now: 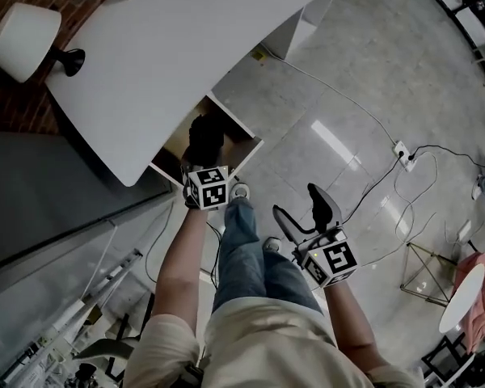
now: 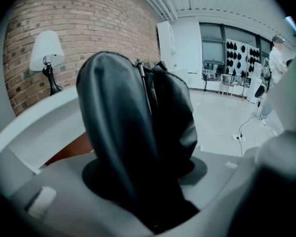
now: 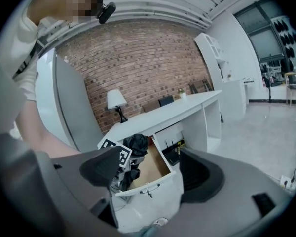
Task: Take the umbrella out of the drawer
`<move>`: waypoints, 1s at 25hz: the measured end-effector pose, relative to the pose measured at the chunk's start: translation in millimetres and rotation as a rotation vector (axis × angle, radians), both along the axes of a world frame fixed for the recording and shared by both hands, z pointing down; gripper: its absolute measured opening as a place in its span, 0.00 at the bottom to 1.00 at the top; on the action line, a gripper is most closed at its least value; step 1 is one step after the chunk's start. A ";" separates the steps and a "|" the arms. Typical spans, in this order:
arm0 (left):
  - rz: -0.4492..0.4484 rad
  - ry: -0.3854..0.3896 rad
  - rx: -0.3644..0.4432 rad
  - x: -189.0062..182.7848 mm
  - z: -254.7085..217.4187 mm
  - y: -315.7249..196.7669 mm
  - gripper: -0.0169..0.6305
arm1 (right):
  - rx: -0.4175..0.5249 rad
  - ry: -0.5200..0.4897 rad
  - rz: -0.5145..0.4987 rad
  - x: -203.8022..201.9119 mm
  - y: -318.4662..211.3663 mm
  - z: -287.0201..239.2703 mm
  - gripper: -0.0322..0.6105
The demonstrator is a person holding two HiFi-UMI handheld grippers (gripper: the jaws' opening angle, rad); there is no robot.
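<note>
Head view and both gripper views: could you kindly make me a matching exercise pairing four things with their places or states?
1. umbrella
2. drawer
3. lamp
4. right gripper

A. jaws apart, nothing between them
B. stands on the desk
C. gripped by the left gripper
D. pulled open

Pairs: 1-C, 2-D, 3-B, 4-A

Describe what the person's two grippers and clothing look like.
The left gripper and right gripper have grey moulded bodies and dark padded jaws. Each carries a white cube with black square markers. The person wears short pale sleeves and blue jeans.
</note>
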State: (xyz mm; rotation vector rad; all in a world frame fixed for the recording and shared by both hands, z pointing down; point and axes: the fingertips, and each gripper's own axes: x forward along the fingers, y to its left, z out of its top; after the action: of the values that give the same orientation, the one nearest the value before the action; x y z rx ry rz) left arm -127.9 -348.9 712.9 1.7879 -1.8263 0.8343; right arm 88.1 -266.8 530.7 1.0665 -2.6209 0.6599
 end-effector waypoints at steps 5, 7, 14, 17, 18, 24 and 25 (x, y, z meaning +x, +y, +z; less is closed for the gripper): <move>-0.032 0.021 0.106 10.0 -57.7 21.9 0.41 | 0.074 0.054 -0.035 14.7 21.8 -23.9 0.49; -0.044 0.040 0.134 16.8 -80.9 40.3 0.41 | 0.111 0.061 -0.034 20.9 36.0 -36.3 0.42; -0.060 0.097 0.244 48.2 -160.6 113.9 0.41 | 0.217 0.086 -0.034 39.4 86.7 -77.4 0.19; -0.065 0.132 0.280 65.4 -188.4 147.8 0.41 | 0.253 0.078 -0.040 46.3 106.8 -93.8 0.11; -0.068 0.145 0.291 70.6 -196.5 159.5 0.41 | 0.262 0.074 -0.042 48.5 113.4 -98.8 0.10; -0.132 0.243 0.362 97.1 -241.0 227.3 0.41 | 0.314 0.055 -0.065 63.1 149.7 -127.5 0.05; -0.143 0.258 0.373 99.8 -247.9 237.1 0.41 | 0.323 0.051 -0.069 64.4 154.7 -132.4 0.05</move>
State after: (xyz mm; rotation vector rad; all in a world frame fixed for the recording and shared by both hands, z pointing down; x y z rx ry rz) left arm -28.1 -111.9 465.0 1.8490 -1.9973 0.2040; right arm 152.4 -112.0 398.3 1.0522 -2.7651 0.1943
